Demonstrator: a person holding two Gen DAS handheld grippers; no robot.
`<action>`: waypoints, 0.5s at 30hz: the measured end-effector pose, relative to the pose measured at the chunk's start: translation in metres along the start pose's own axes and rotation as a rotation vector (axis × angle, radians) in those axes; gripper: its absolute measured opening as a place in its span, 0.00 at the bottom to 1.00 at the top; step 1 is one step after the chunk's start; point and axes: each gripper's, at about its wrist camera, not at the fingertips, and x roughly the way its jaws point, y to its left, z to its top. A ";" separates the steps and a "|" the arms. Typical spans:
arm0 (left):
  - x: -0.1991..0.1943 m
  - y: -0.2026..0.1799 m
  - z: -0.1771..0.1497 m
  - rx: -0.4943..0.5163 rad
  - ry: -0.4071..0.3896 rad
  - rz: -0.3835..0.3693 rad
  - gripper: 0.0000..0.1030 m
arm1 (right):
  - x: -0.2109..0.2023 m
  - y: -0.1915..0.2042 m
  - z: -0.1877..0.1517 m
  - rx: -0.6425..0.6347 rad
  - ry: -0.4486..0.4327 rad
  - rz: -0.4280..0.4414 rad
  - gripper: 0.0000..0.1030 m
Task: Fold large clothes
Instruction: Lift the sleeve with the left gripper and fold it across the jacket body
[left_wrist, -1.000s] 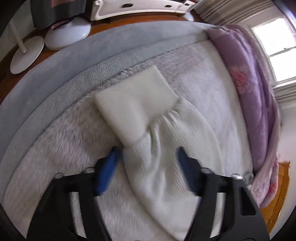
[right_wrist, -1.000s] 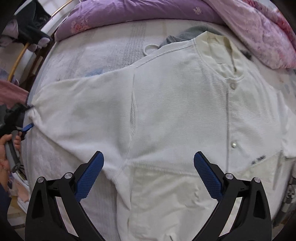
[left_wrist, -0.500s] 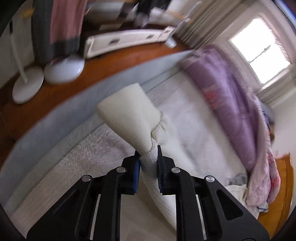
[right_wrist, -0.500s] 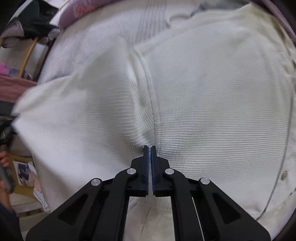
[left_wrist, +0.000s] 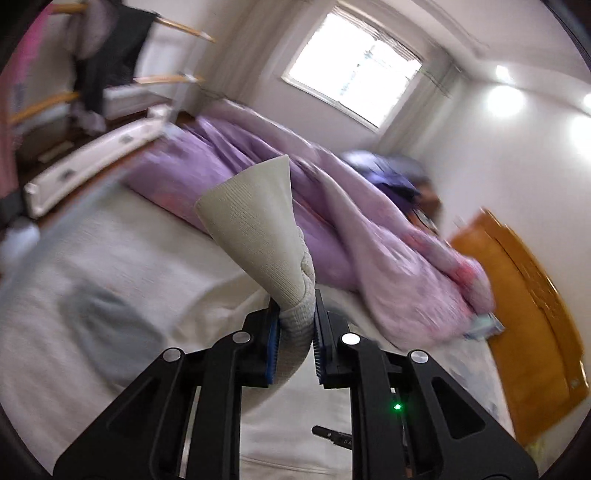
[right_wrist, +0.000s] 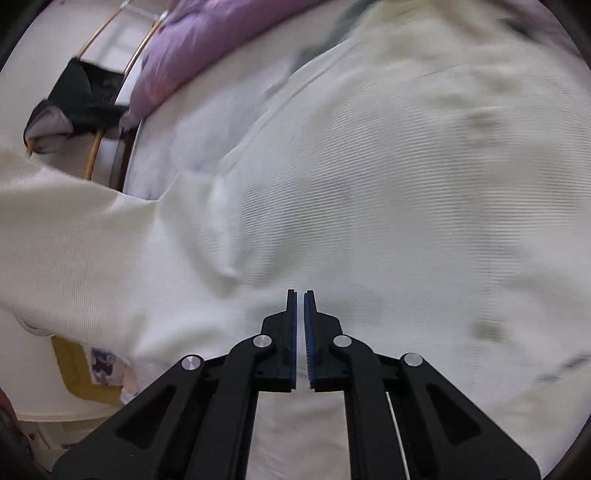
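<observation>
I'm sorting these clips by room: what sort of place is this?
Most likely a bedroom: a bed with a purple quilt heaped on it, a window, and clothes on a rack.

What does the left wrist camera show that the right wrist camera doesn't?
Only the left view: the left gripper shut on the cream knitted sleeve cuff, a bright window and an orange wooden door. Only the right view: the right gripper shut over the cream sweater's spread body. Both: the purple quilt.
</observation>
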 end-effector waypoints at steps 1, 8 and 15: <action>0.016 -0.021 -0.010 0.011 0.022 -0.014 0.15 | -0.014 -0.018 -0.003 0.008 -0.018 -0.018 0.05; 0.128 -0.145 -0.125 0.031 0.226 -0.082 0.15 | -0.152 -0.187 -0.029 0.138 -0.174 -0.221 0.05; 0.229 -0.233 -0.253 0.162 0.434 0.010 0.15 | -0.244 -0.319 -0.070 0.301 -0.274 -0.373 0.05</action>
